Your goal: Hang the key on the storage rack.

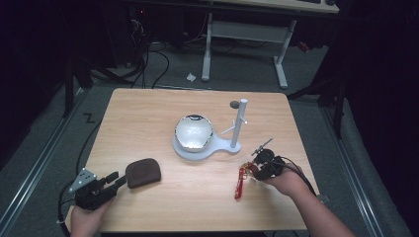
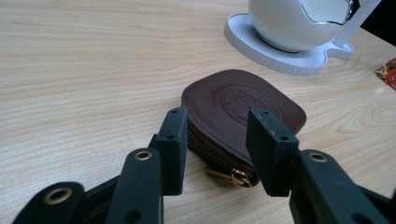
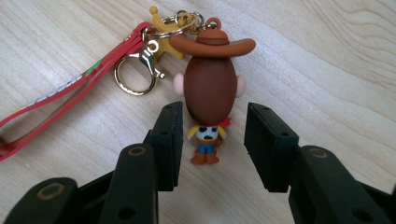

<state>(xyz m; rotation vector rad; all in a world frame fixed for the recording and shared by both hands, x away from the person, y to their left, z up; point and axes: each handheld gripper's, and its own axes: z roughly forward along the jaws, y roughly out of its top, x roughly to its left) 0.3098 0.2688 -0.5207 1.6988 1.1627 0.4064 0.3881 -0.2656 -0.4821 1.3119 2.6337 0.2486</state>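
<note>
1. My left gripper (image 2: 217,154) hovered at the table's near-left edge, jaws spread either side of the zip end of a brown leather coin pouch (image 2: 243,109), apparently without pressing it.
2. My right gripper (image 3: 212,144) stood spread, nothing pinched; the cowboy keychain figure (image 3: 210,93) lay flat on the wooden table (image 1: 163,106) between its jaws, red strap (image 3: 60,93) trailing off.
3. Farther back, a white stand (image 1: 232,144) held a shiny bowl (image 1: 193,131).

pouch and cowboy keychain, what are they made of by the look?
Pouch: likely leather, brown, matte, with an embossed round stamp and a brass-coloured zip. Cowboy figure: looks like moulded rubber or soft plastic, smooth and satin. Its strap seems red fabric or rubber; the clasp is shiny gold-tone metal.
</note>
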